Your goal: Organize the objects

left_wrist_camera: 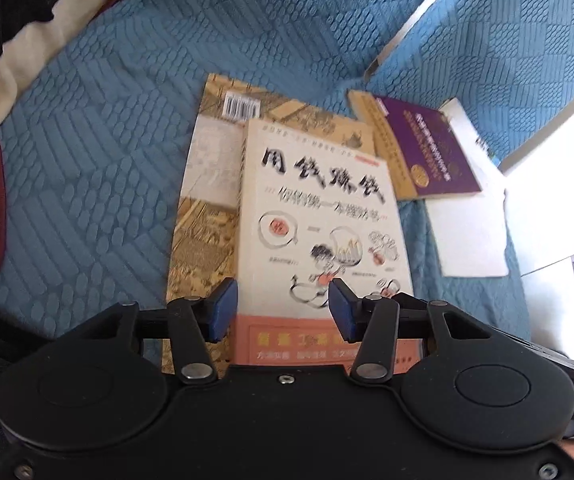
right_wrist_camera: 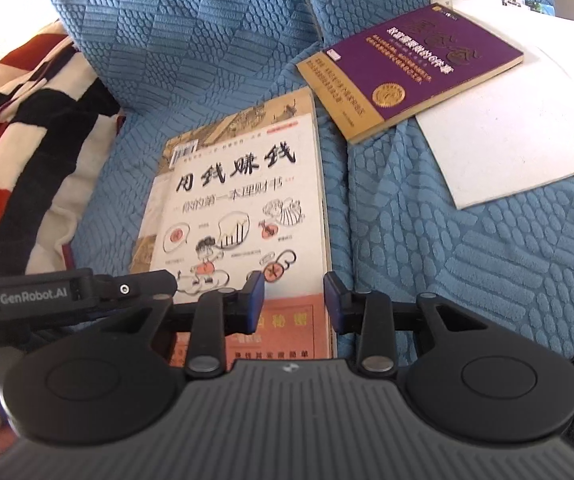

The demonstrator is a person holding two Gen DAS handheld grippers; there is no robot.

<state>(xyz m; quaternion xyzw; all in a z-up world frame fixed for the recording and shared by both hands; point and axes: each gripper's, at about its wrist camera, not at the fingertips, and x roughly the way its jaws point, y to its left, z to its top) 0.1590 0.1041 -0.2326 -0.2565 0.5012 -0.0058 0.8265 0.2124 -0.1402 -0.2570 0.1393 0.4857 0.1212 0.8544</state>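
Altogether four books [right_wrist_camera: 243, 208] on blue sofa [right_wrist_camera: 467, 280]; left gripper [left_wrist_camera: 283, 308] spread, right gripper [right_wrist_camera: 293, 300] spread, both empty

Sofa cover [left_wrist_camera: 99, 128]: blue cloth, quilted, raised ribbed pattern, matt. Blanket [right_wrist_camera: 19, 140]: soft knit or fleece, striped, fuzzy. White book [left_wrist_camera: 319, 216]: paper cover, I saw slight sheen. Yellow book [left_wrist_camera: 207, 184] under it: printed paper, smooth. Purple book [right_wrist_camera: 411, 68]: glossy cover, gold foil-like seal. White sheet [right_wrist_camera: 503, 140]: plain matt paper. Left gripper [left_wrist_camera: 283, 312]: smooth matt black plastic, metal rivets, blue rubbery pads [left_wrist_camera: 223, 312]. Right gripper [right_wrist_camera: 294, 304]: same, ribbed grey plastic body.
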